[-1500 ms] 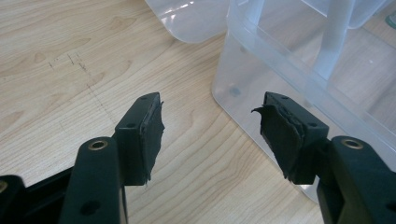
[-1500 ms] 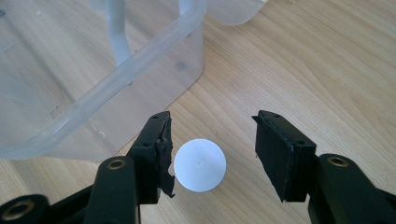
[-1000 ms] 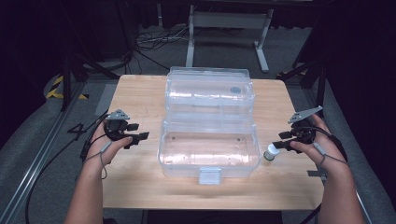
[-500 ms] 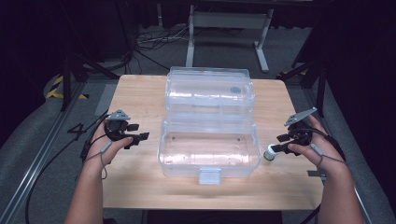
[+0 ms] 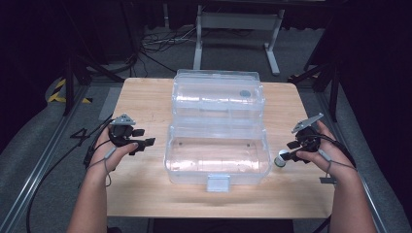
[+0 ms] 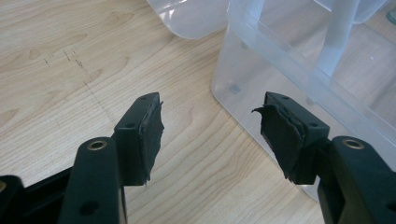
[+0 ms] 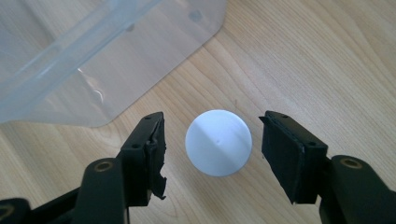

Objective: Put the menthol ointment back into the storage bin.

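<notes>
table (image 5: 145, 97): light wood, visible grain, rectangular top.
box (image 5: 217, 154): clear plastic, rounded corners, lid (image 5: 217, 94) swung back flat behind it. Base looks bare inside. Latch tab on near edge.
lid: one small dark round thing (image 5: 245, 93) lies in it, too small to identify.
cap (image 7: 218, 142): white, round, smooth plastic disc with a tiny centre mark. On the table just right of the box's near right corner.
right gripper (image 7: 212, 140): my jaws are spread, one either side of the cap, gaps both sides, no contact.
left gripper (image 6: 212, 123): my jaws are apart, nothing between them, just left of the box wall. Pads (image 6: 152, 130) black rubber, frayed edges.
</notes>
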Action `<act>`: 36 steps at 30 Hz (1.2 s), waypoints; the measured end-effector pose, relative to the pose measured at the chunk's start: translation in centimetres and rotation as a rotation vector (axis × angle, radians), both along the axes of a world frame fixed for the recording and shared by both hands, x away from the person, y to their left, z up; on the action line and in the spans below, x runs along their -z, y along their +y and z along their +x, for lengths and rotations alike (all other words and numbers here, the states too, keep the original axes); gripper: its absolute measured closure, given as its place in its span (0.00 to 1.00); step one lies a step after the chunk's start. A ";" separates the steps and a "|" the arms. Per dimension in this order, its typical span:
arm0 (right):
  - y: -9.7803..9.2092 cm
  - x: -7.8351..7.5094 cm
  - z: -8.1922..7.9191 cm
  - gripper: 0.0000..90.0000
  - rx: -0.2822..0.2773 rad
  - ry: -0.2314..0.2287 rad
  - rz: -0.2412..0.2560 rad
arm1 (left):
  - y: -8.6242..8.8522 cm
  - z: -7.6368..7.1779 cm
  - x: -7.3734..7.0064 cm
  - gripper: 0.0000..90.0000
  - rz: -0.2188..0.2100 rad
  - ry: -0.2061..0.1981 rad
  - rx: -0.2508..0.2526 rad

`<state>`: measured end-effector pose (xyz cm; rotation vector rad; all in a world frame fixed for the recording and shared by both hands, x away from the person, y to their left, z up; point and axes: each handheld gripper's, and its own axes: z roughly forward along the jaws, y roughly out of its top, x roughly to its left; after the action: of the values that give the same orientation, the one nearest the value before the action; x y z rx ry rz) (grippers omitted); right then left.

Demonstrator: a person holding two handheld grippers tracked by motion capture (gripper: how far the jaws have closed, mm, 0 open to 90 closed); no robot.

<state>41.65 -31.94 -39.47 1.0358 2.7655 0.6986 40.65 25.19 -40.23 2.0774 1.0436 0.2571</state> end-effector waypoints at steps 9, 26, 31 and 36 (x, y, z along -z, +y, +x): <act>0.3 0.9 0.5 0.44 -0.003 0.018 -0.043 | 0.1 -0.1 0.0 0.44 0.003 0.002 0.003; 0.9 2.4 1.0 0.44 -0.013 0.059 -0.109 | 0.2 -0.2 0.1 0.43 0.002 0.004 0.000; 1.3 2.7 1.1 0.45 -0.033 0.070 -0.104 | 0.1 -0.2 0.1 0.43 0.006 0.005 0.001; 1.3 2.9 1.2 0.50 -0.047 0.074 -0.131 | 0.1 -0.2 0.1 0.43 0.006 0.005 0.002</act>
<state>42.81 -30.62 -42.40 0.9931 2.8620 0.4858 40.50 25.30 -40.33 2.0855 1.0442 0.2544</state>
